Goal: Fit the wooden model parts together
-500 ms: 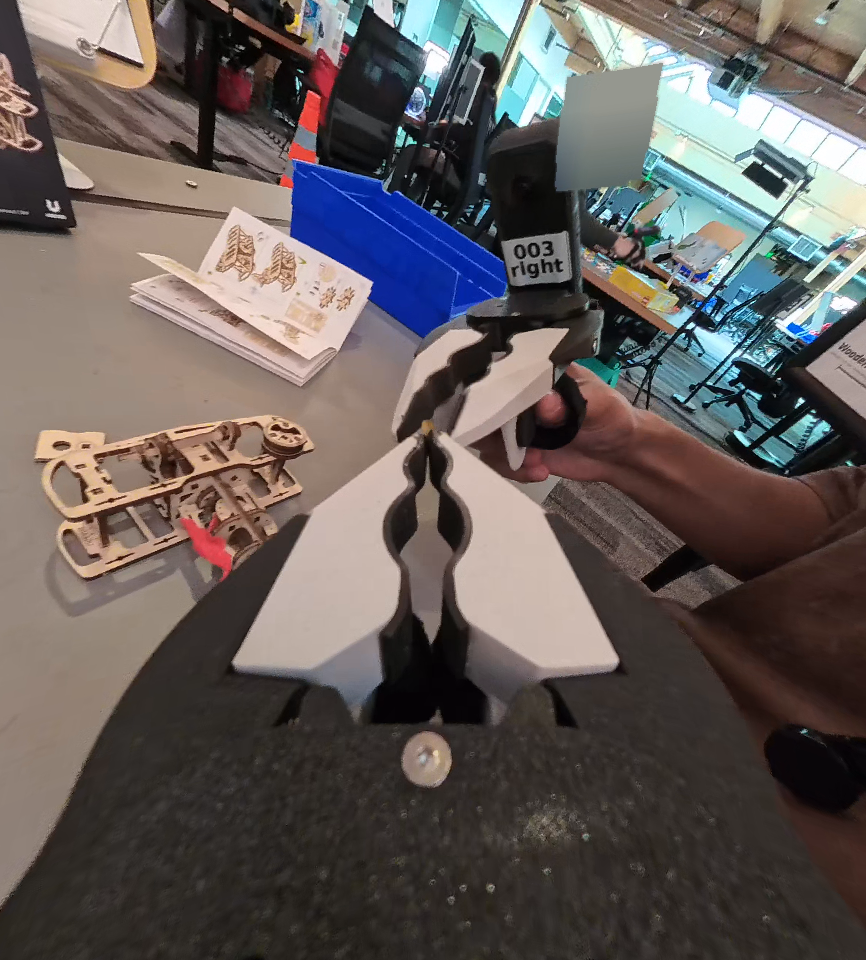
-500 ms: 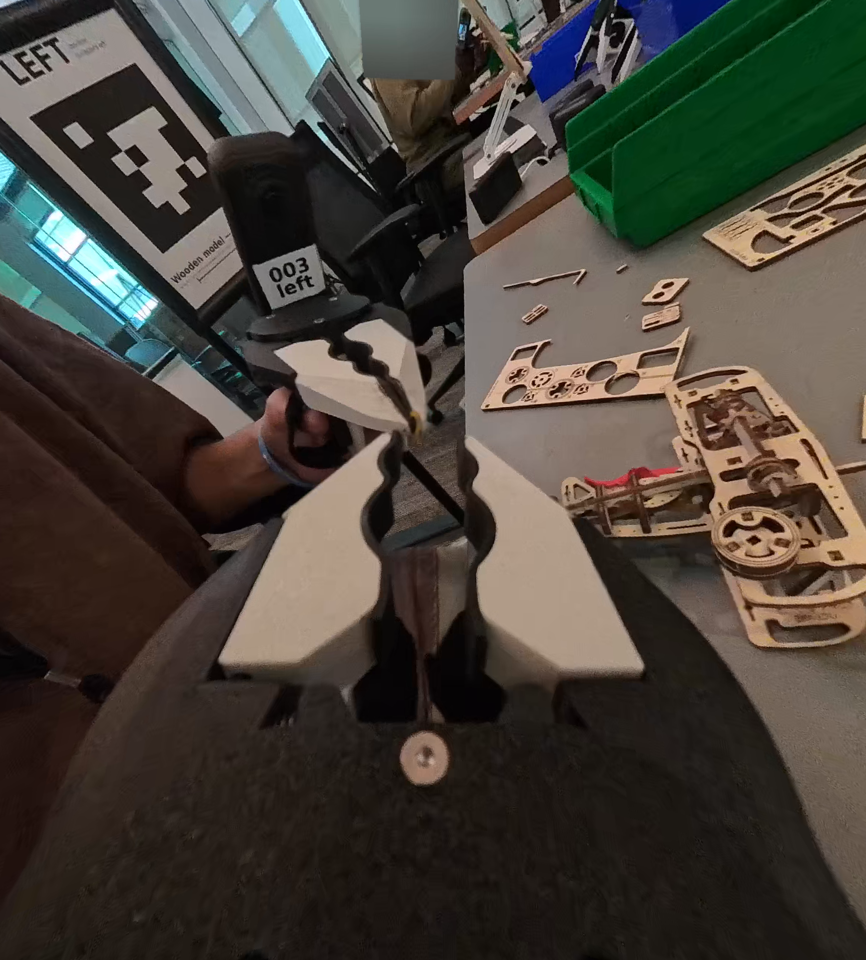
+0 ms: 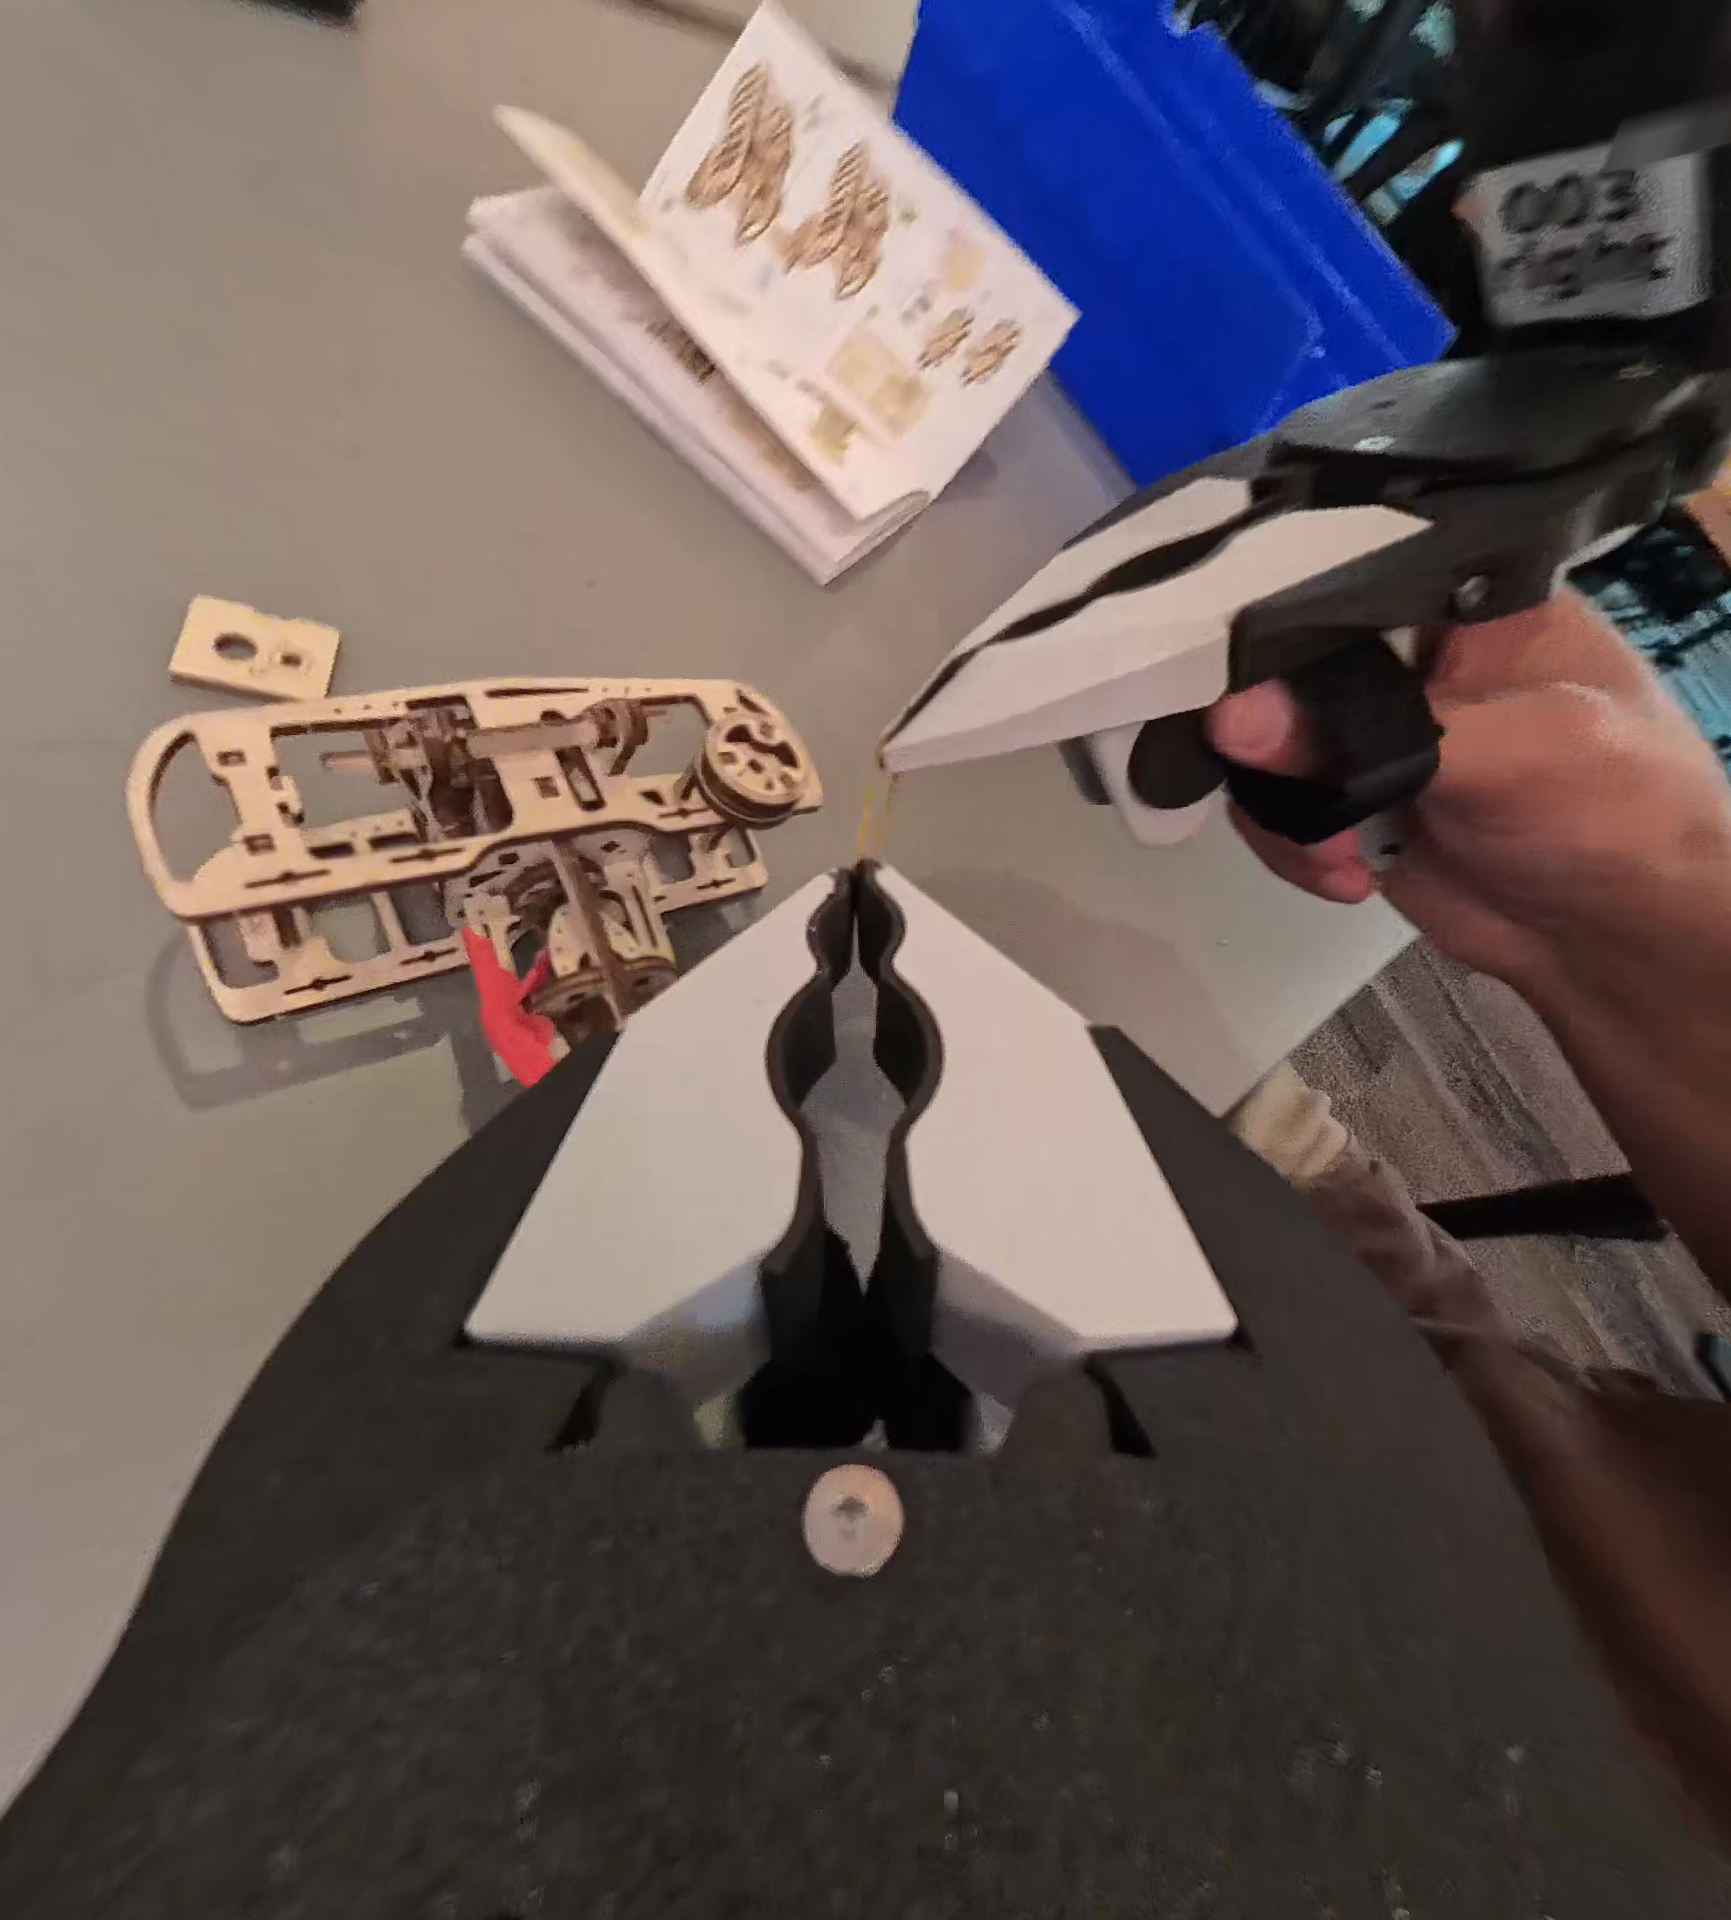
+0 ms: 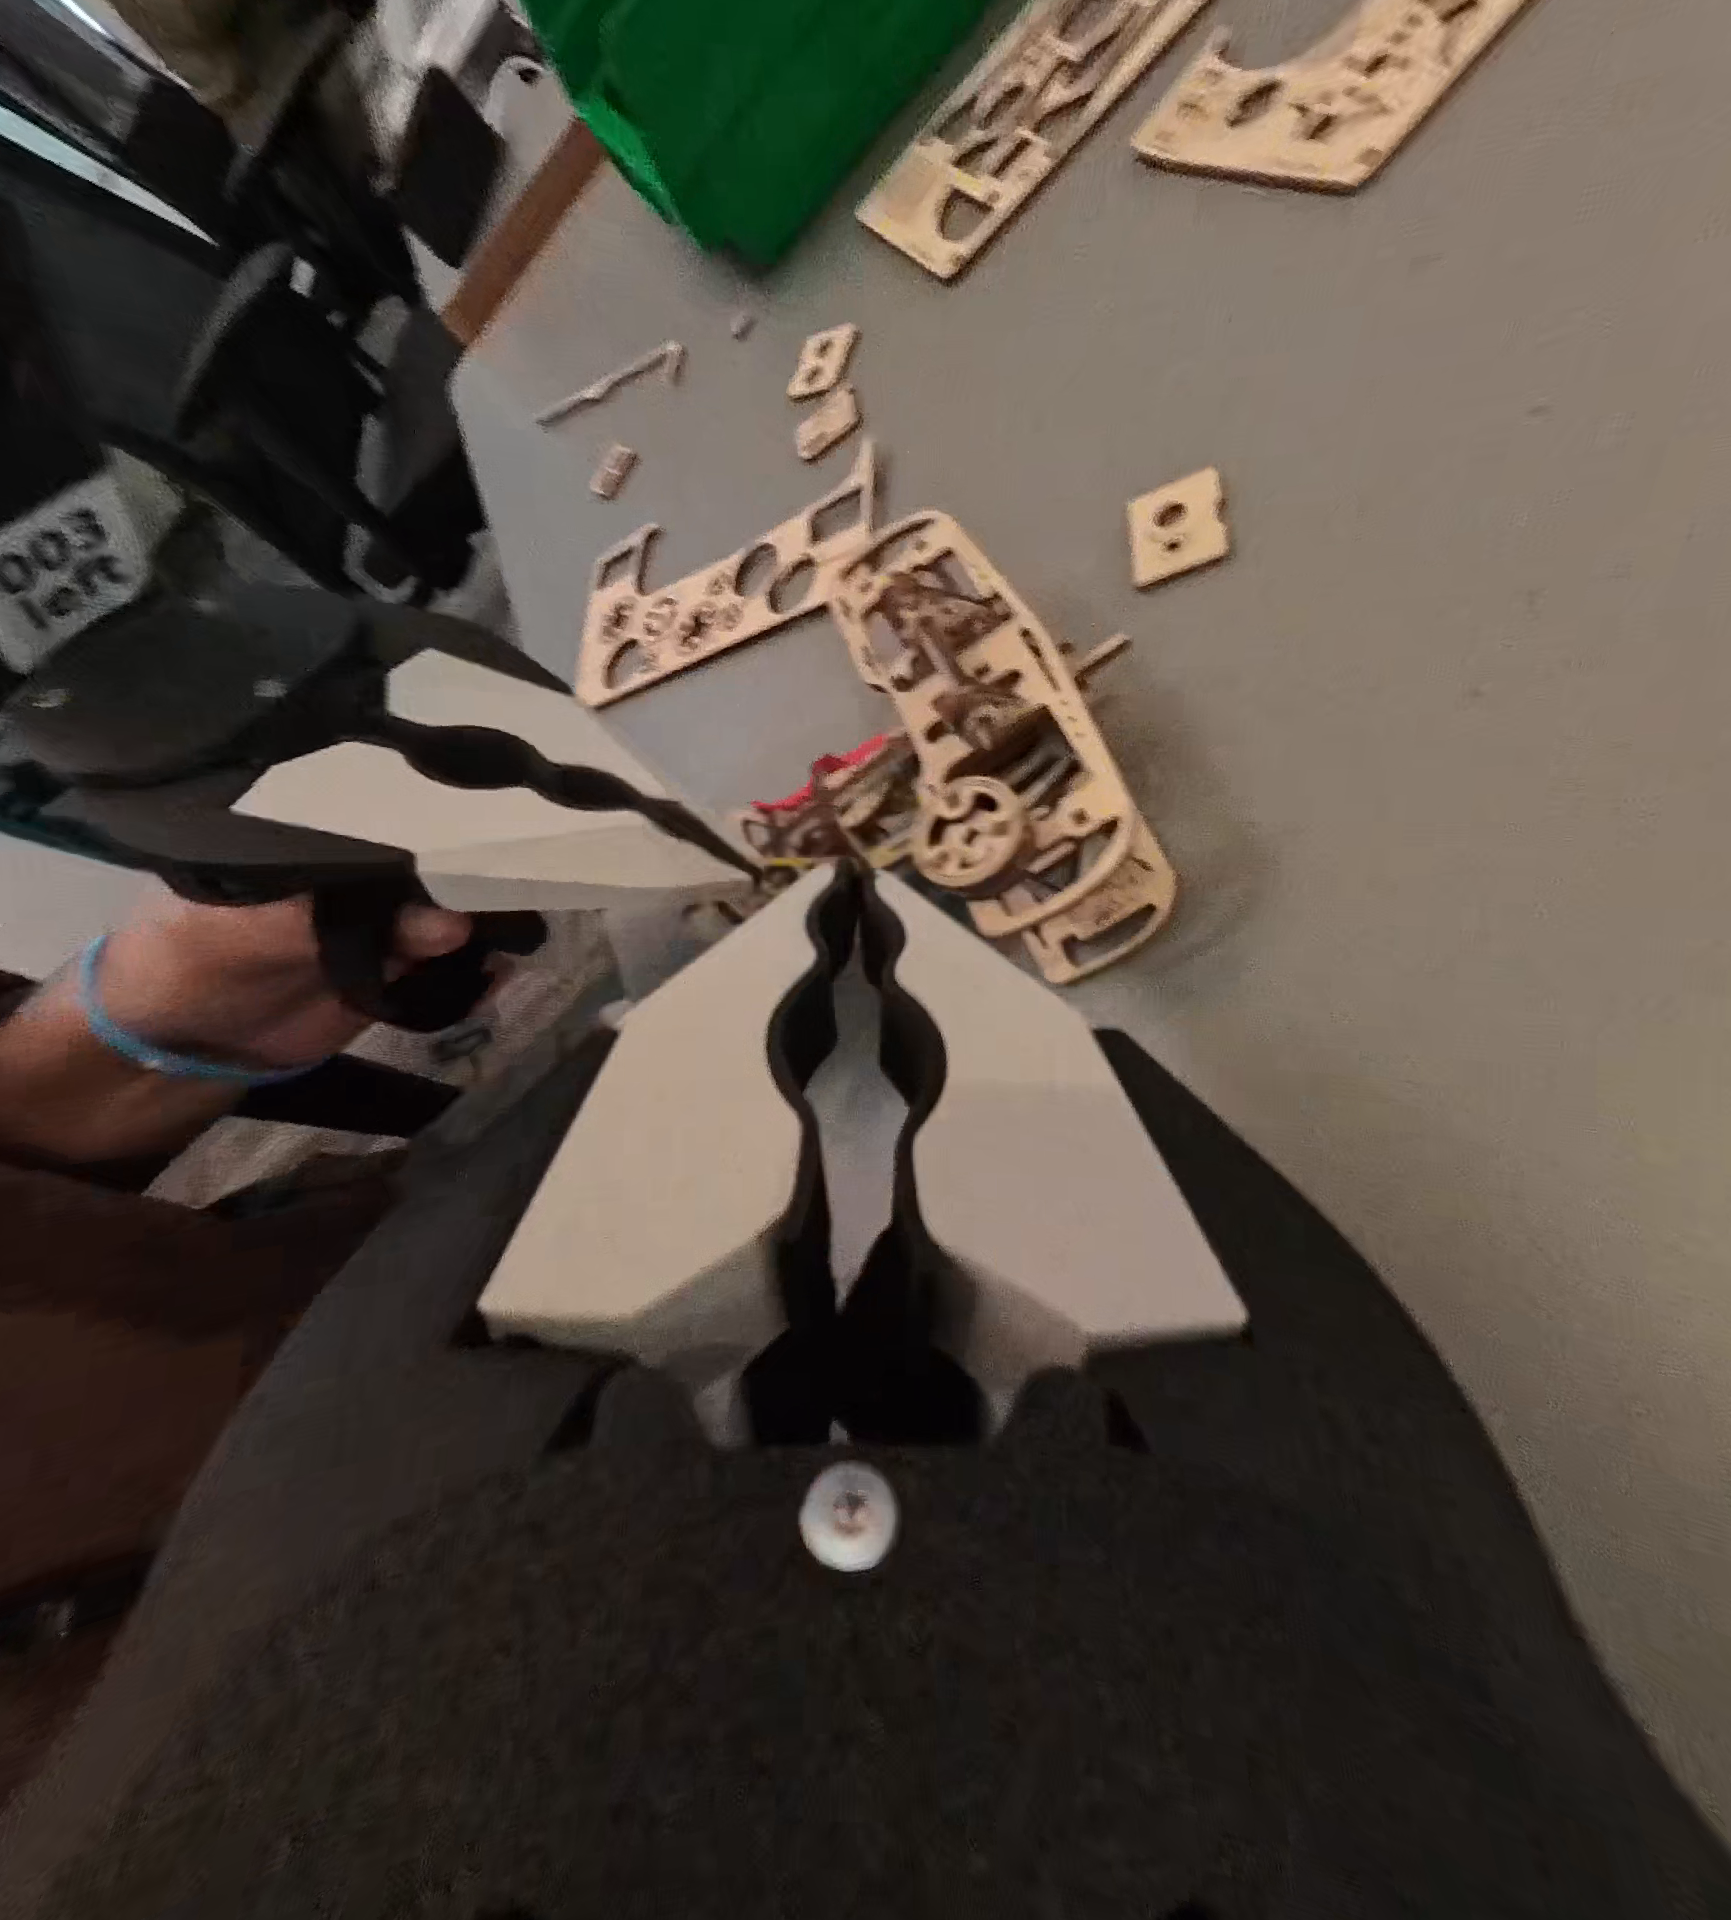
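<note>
Looks partway done: finds the wooden model [image 3: 466,831] as a framed chassis with gears and a wheel already fitted, lying untouched on the grey table [image 3: 113,312] just ahead of both tools. Leaves plenty to fit, judging by 3 punched part sheets [image 4: 695,613] and several loose pieces [image 4: 1178,525] scattered beyond. Shows the left gripper [image 3: 858,878] and the right gripper [image 4: 856,878] each pressed together at the tips, pinching between them 1 yellowish strand [image 3: 871,821], stretched above the table near the model; probably a band to mount next. Cannot see into the blue bin [image 3: 1152,260] or the green bin [image 4: 736,114]: only outer walls in view. Has an open instruction booklet [image 3: 788,281] lying beside the blue bin.
</note>
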